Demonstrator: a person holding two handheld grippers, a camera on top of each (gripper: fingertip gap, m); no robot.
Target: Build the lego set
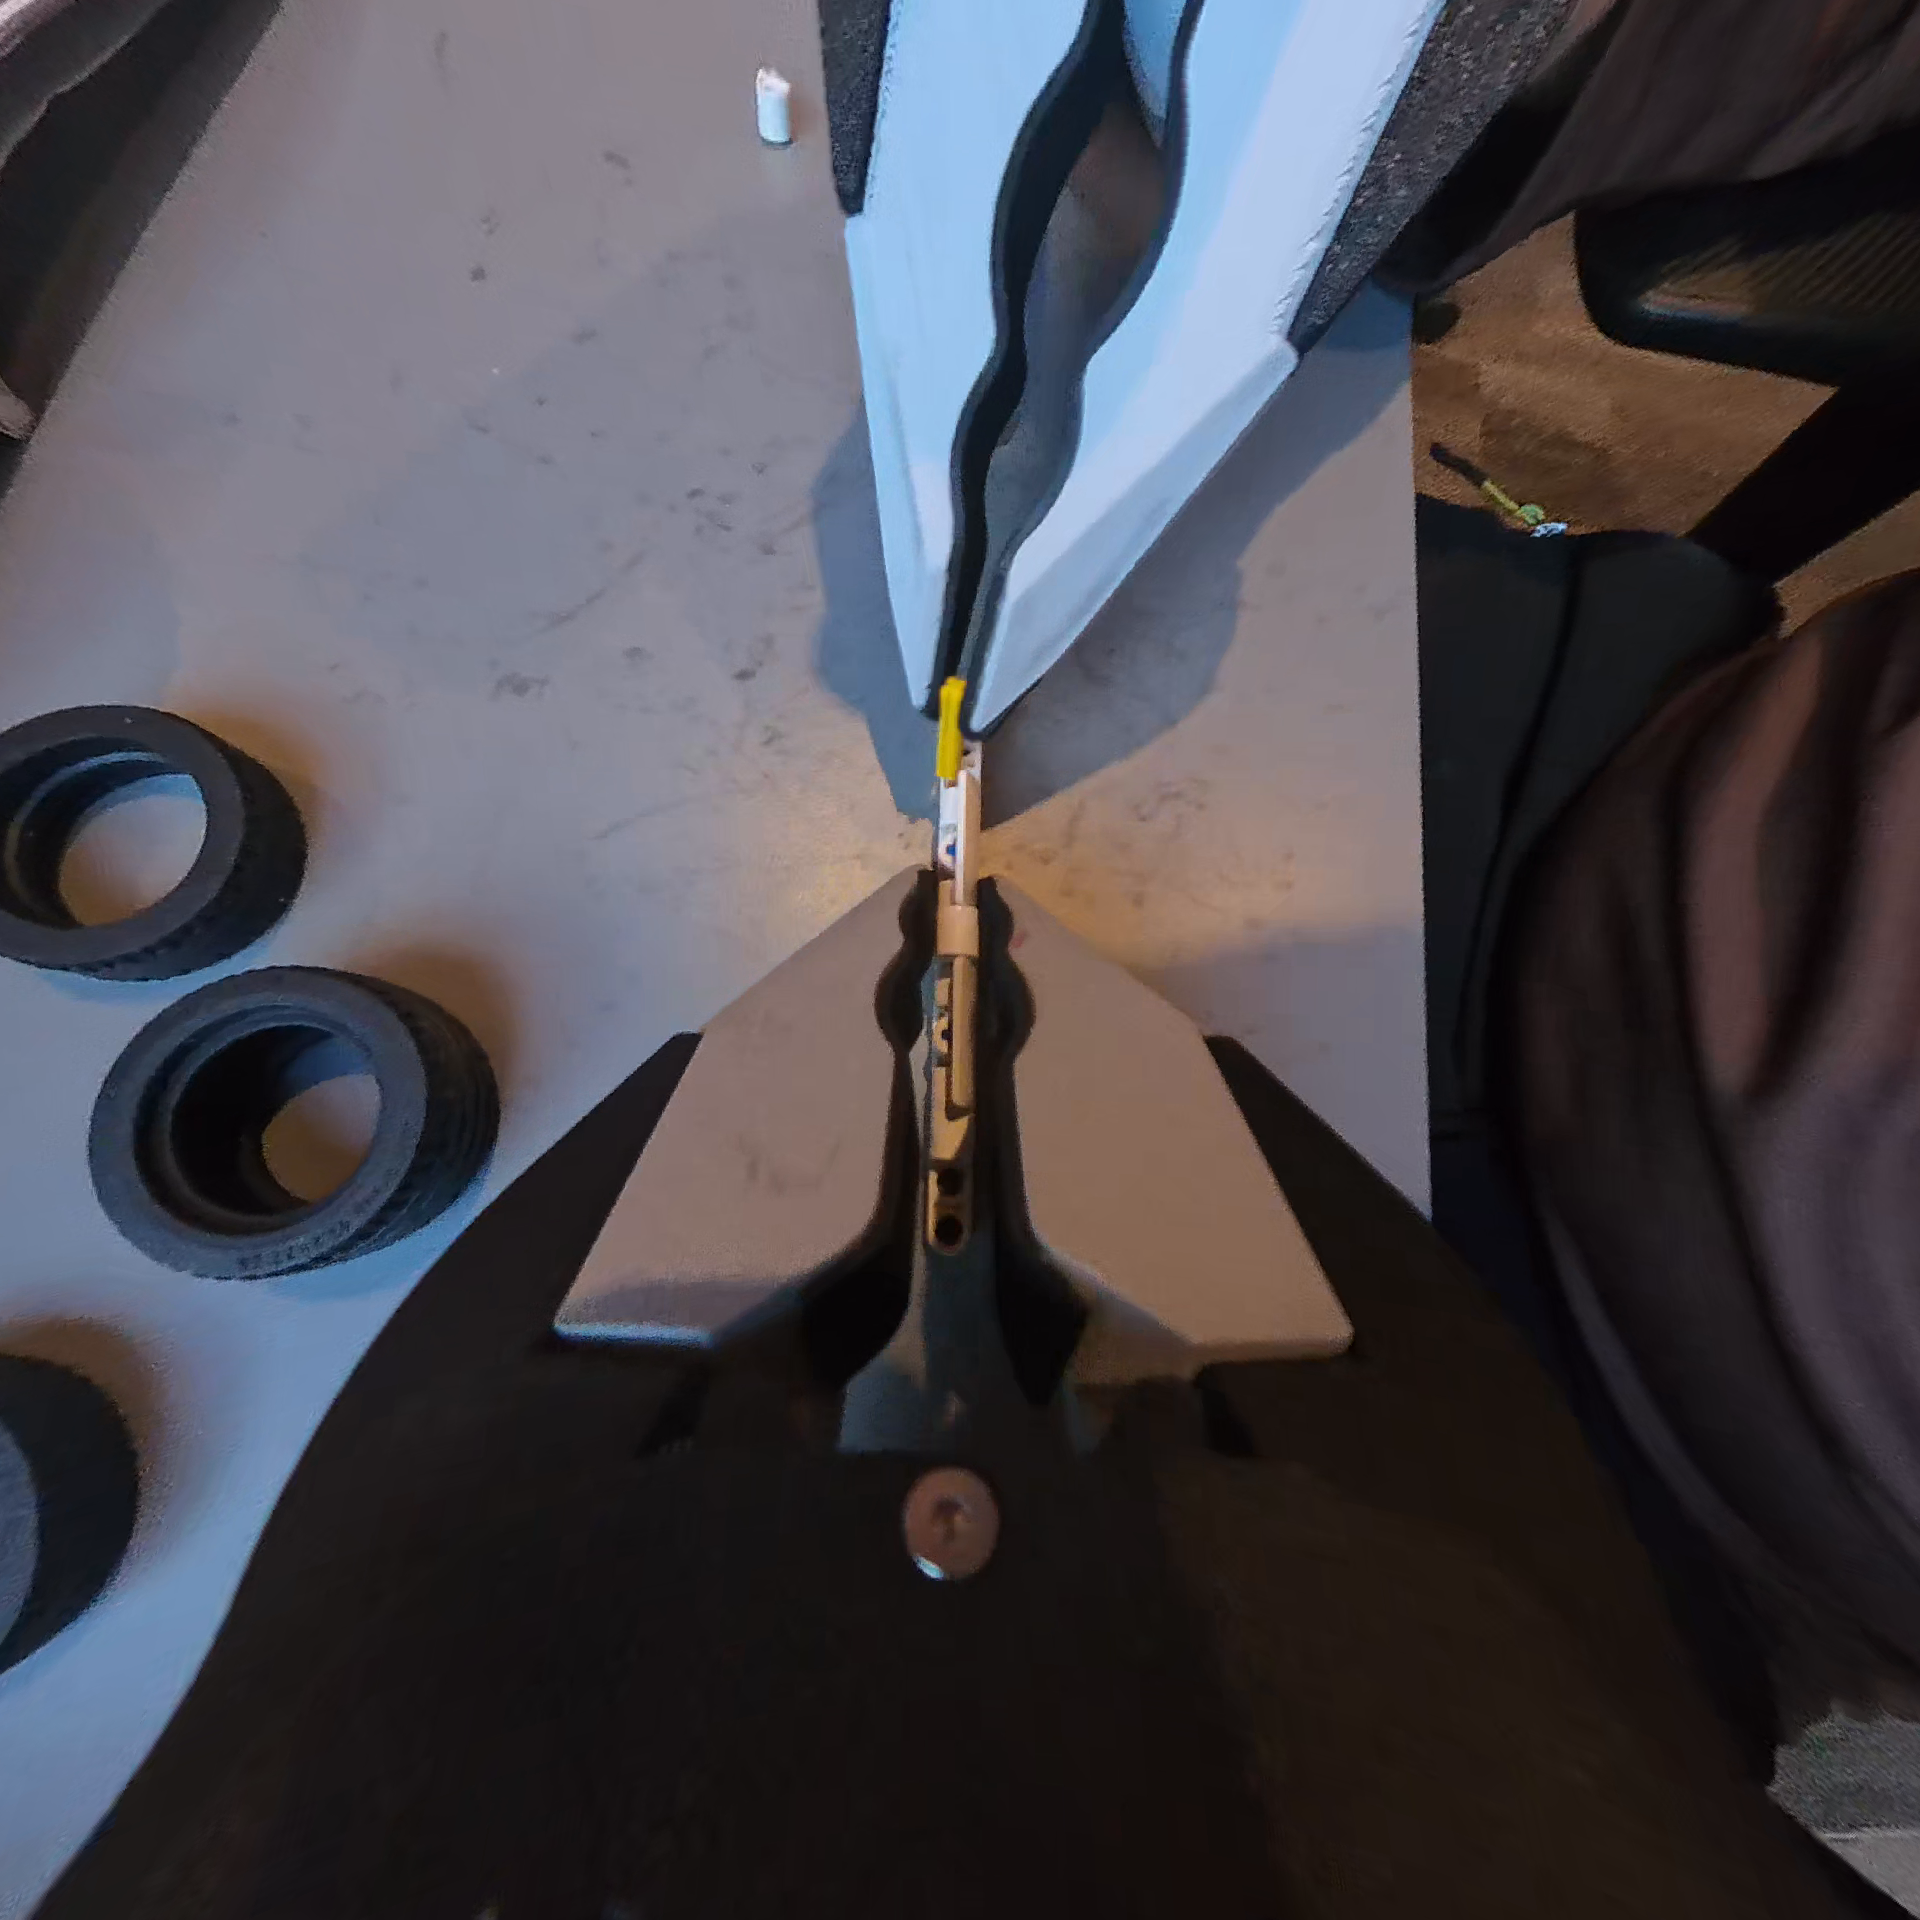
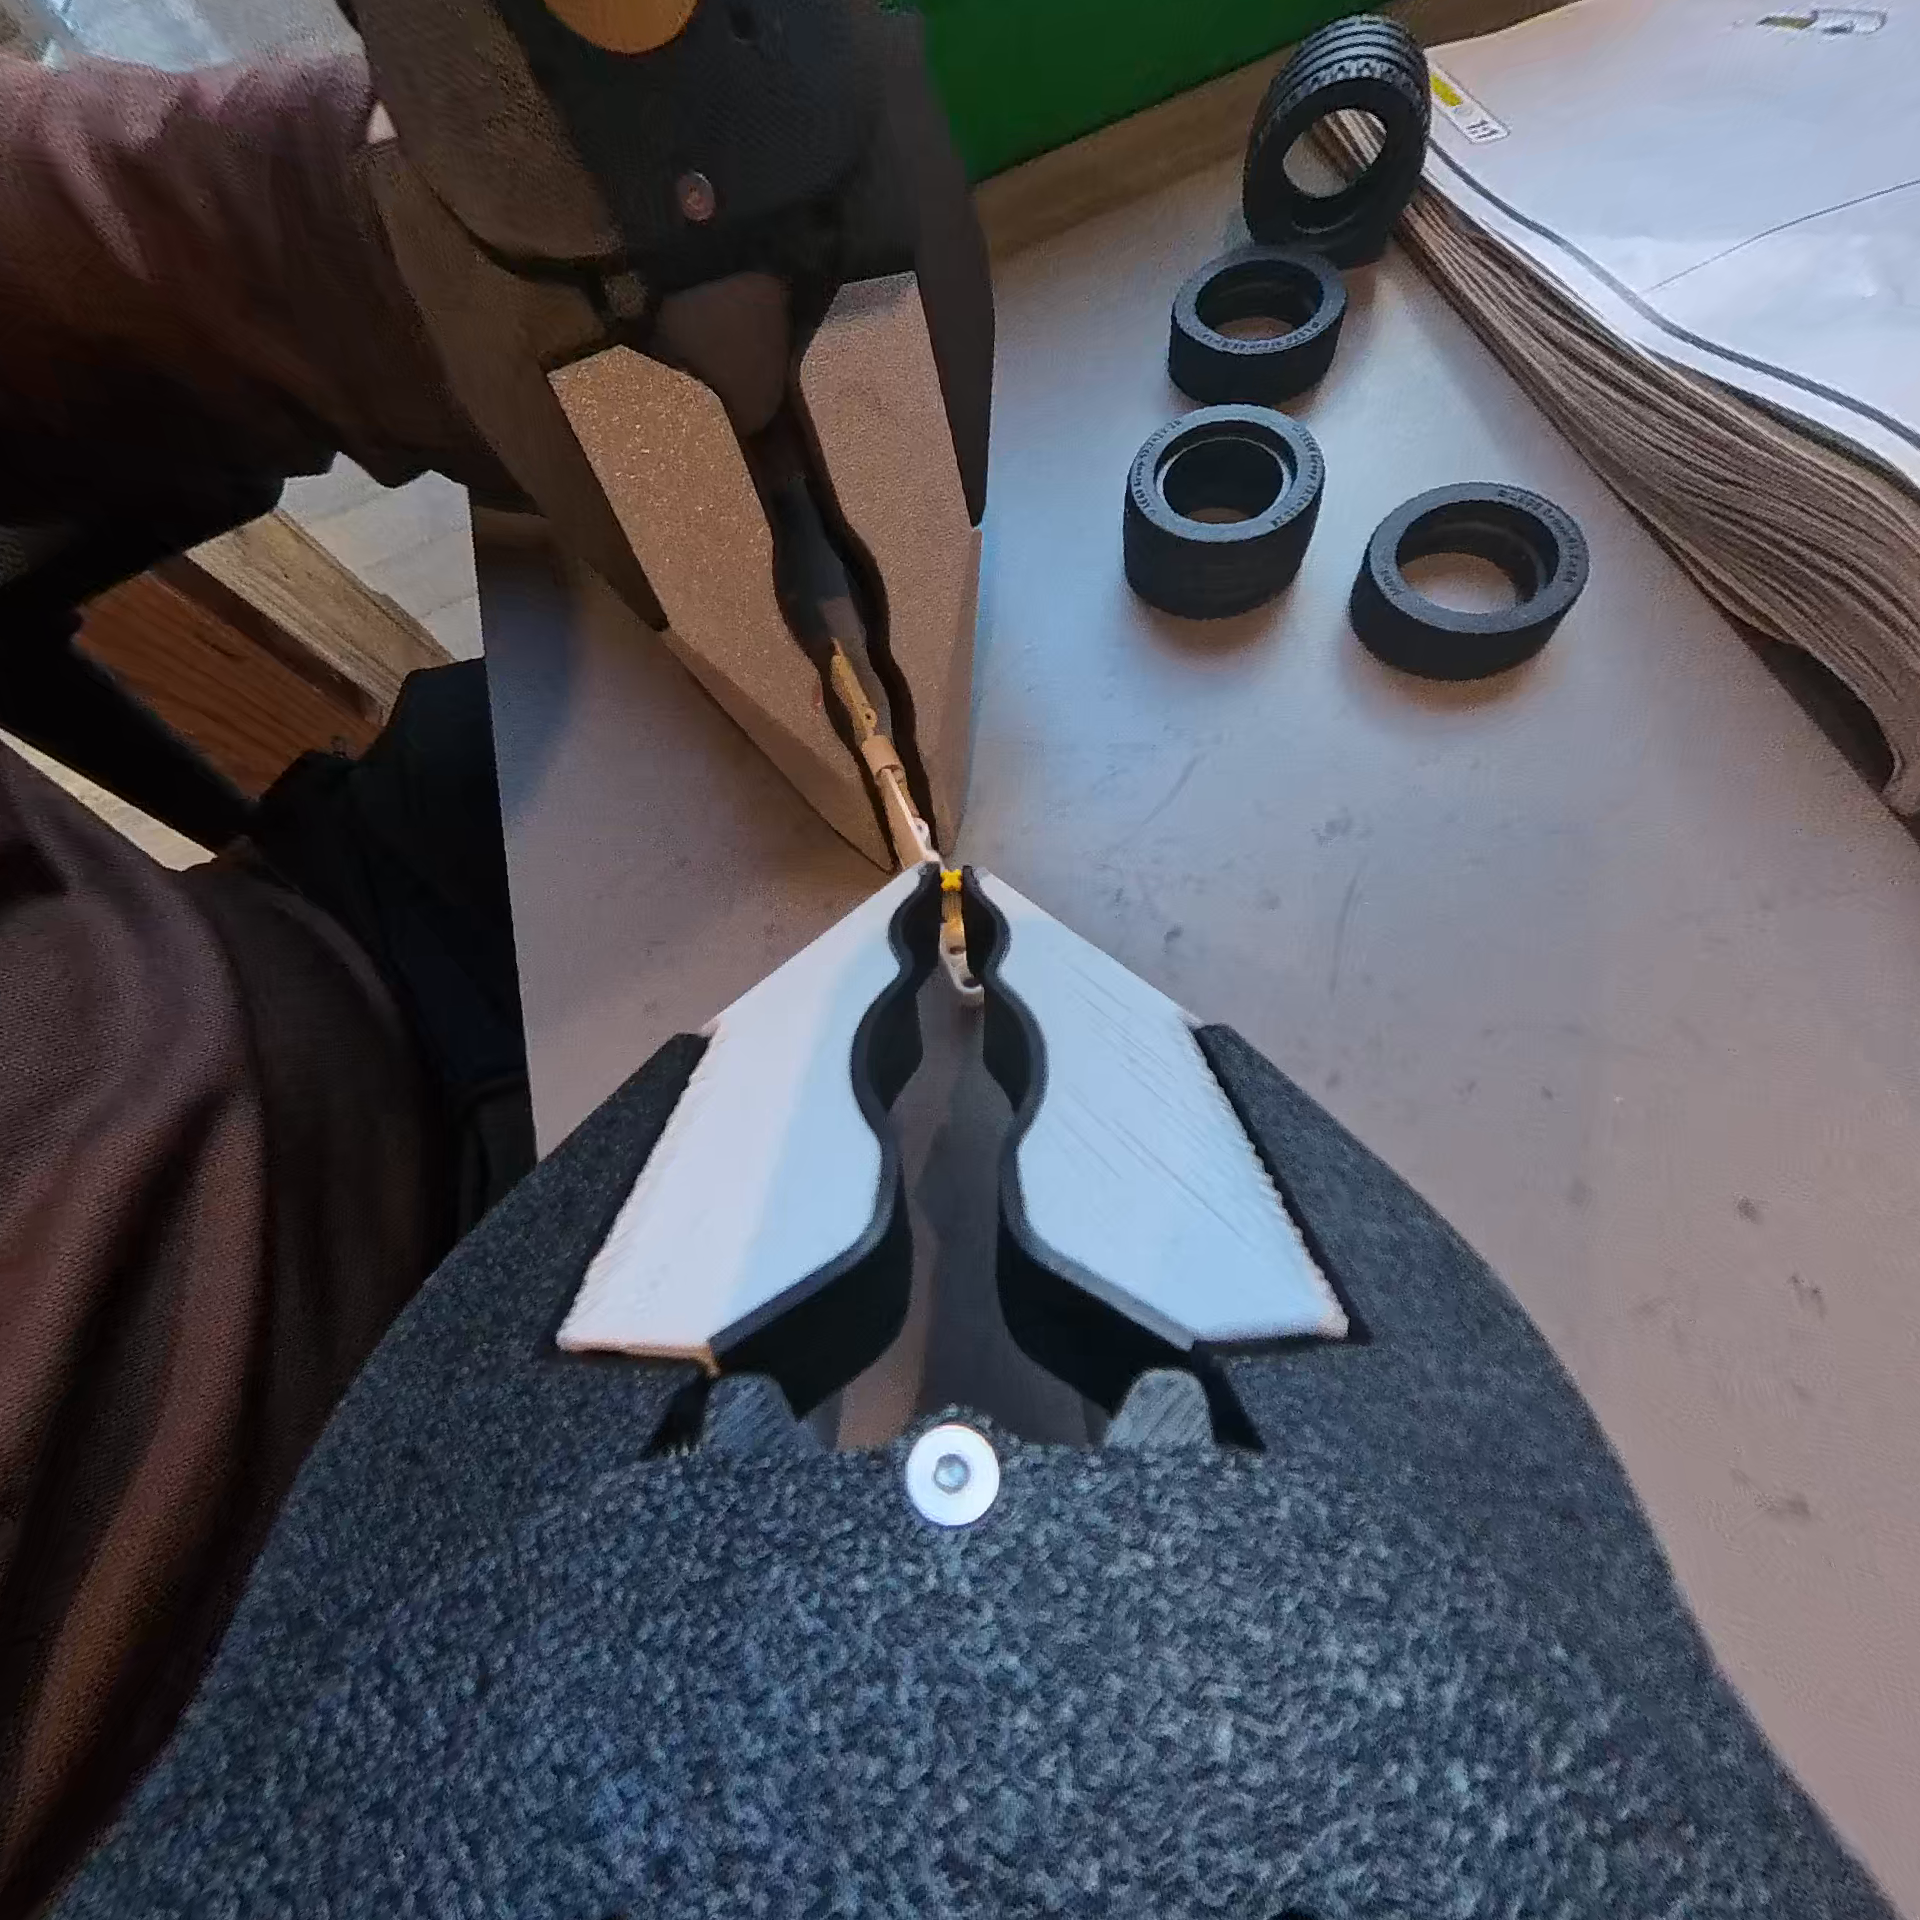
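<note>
Scuffed pale grey tabletop point(image 1: 468, 436) fills both wrist views, with brown carpet and a dark chair base past its edge in the left view. Above the tabletop, near that edge, the two tools meet tip to tip.

The left tool point(image 1: 951, 883), with grey fingers on a black body, is closed on a slim tan-and-grey lego beam assembly point(image 1: 954, 1039) that runs lengthwise between its fingers, pin holes visible near the rear. A white lego connector piece point(image 1: 961, 821) sticks out past the fingertips.

The right tool point(image 2: 951, 878), with white fingers edged in black padding on a speckled dark body, is closed on a small yellow lego axle pin point(image 1: 950, 727); in the right view its cross-shaped end shows exactly at the fingertips. The pin touches the far end of the white connector, so the two tools are almost tip against tip. Whether the pin is seated in the connector cannot be told.

Four black rubber lego tyres point(image 2: 1257, 322) are on the tabletop well apart from the tools: three lying flat, one propped on edge against a thick stack of paper sheets point(image 2: 1704, 343). A small white cylindrical lego piece point(image 1: 772, 104) stands alone farther off. A person's dark maroon sleeve point(image 2: 135, 343) shows beside the tools.
</note>
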